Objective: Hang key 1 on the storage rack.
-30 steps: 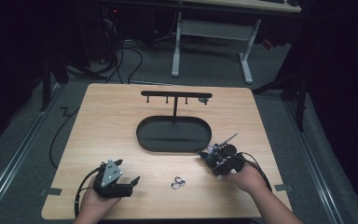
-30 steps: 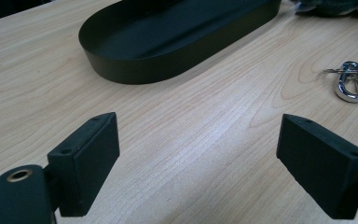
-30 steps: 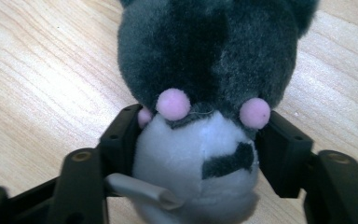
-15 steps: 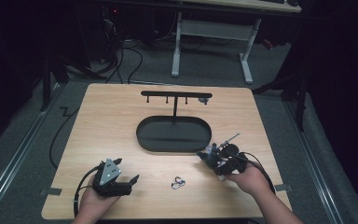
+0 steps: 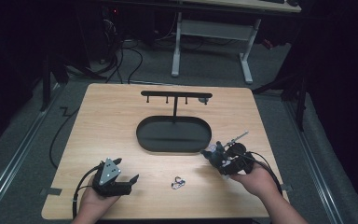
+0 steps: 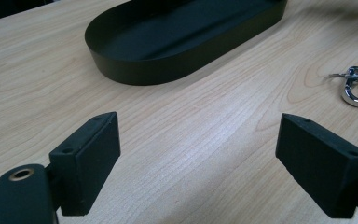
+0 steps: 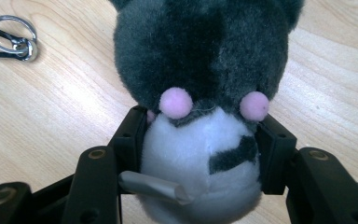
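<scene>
Gripping a small plush toy (image 7: 200,93), the right tool (image 5: 214,155) has just been closing, pads (image 7: 131,135) squeezing its white belly; it sits lower right of centre in the high view, beside the black tray (image 5: 142,135). Looks light, soft and compressible, with nothing fragile; fuzzy fabric shouldn't slip. Mid-body hold seems sound. Left tool (image 5: 129,179) is released, empty, near the key clip (image 6: 356,85) on the surface (image 5: 107,121).
</scene>
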A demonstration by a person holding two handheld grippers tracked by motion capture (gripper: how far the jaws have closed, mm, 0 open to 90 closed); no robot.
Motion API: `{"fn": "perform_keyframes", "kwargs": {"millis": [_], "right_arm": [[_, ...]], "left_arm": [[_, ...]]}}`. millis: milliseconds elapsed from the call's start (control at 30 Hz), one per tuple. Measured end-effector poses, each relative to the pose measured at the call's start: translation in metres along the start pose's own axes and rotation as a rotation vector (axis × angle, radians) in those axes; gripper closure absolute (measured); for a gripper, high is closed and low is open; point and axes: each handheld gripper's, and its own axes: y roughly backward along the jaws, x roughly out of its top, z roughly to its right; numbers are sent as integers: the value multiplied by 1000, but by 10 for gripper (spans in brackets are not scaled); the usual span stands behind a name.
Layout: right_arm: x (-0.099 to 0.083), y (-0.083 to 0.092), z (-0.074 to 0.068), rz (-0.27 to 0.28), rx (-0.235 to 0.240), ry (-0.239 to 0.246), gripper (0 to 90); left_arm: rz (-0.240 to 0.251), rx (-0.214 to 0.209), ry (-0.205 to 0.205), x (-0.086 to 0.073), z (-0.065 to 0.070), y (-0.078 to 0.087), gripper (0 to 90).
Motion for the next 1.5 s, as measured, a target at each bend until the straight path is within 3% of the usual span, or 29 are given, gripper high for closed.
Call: {"fn": "perform_keyframes", "kwargs": {"millis": [400, 667, 867, 1133, 1500], "right_arm": [[-1, 3, -1, 2, 21, -10, 472], [7, 8, 2, 18, 26, -4, 472], [11, 9, 4, 31, 37, -31, 471], [15, 10, 0, 26, 51, -23, 472], [37, 28, 6, 76, 45, -13, 471]], "left_arm": [[-1, -24, -8, -1, 5, 1, 145], [-3, -26, 14, -4, 0, 0, 145], [5, -28, 23, -4, -1, 2, 145], [-2, -34, 3, -2, 2, 0, 145], [-3, -28, -5, -1, 2, -2, 145]]}}
